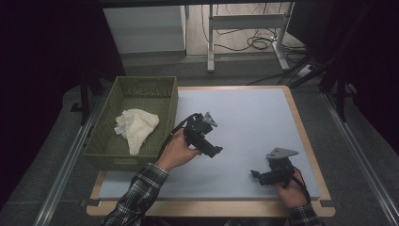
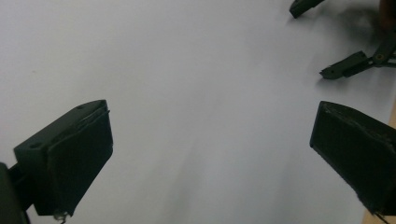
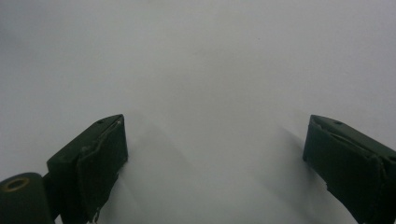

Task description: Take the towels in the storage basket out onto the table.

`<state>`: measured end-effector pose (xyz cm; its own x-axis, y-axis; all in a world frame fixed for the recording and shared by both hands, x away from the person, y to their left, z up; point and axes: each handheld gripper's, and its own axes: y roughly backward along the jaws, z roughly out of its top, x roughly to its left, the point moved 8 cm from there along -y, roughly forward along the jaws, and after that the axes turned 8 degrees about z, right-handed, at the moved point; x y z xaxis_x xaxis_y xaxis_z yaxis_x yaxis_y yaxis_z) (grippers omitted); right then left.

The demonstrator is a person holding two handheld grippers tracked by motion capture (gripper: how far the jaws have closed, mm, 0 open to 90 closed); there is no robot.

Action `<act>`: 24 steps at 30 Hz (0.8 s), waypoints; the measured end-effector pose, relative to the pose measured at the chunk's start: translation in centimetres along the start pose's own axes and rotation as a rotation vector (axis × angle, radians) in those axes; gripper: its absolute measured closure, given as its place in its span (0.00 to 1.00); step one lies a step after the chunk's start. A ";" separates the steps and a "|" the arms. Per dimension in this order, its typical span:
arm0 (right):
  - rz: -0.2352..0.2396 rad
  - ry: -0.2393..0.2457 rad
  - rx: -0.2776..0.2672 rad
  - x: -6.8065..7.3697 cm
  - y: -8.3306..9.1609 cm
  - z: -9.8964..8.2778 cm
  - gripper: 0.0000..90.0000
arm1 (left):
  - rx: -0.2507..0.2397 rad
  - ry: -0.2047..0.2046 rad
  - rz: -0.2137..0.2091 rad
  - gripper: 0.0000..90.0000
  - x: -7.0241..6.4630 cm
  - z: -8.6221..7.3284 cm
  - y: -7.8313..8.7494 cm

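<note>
Showing cloth (image 1: 135,128) lying in basket (image 1: 110,101), probably deposited; both tools, left (image 1: 212,151) and right (image 1: 254,174), gaping, empty over bare tabletop (image 1: 254,122).

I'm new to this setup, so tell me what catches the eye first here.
The white cloth stands out most, lying crumpled in the green basket at the table's left edge. Next come the two black grippers over the pale mat: the left gripper near the basket, the right gripper by the near right corner, both with jaws wide apart and holding nothing.
</note>
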<state>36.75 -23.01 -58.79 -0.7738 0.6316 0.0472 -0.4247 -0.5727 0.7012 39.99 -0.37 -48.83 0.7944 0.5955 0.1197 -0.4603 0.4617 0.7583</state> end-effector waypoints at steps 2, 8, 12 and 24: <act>0.000 -0.001 0.000 0.0 0.0 0.0 0.07 | -0.001 -0.001 0.015 0.00 0.6 0.1 0.4; 0.000 -0.001 0.000 0.0 0.0 0.0 0.07 | -0.006 0.017 0.063 0.00 2.8 0.0 1.6; 0.000 -0.001 0.000 0.0 0.0 0.0 0.07 | 0.004 0.027 0.100 0.00 4.5 -0.5 2.4; 0.000 -0.002 0.000 0.0 0.0 0.0 0.07 | 0.031 0.086 0.195 0.00 9.1 -2.7 3.5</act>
<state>36.73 -23.00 -58.79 -0.7732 0.6323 0.0486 -0.4243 -0.5727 0.7014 44.47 8.45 -46.80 0.6544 0.7258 0.2120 -0.5884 0.3127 0.7457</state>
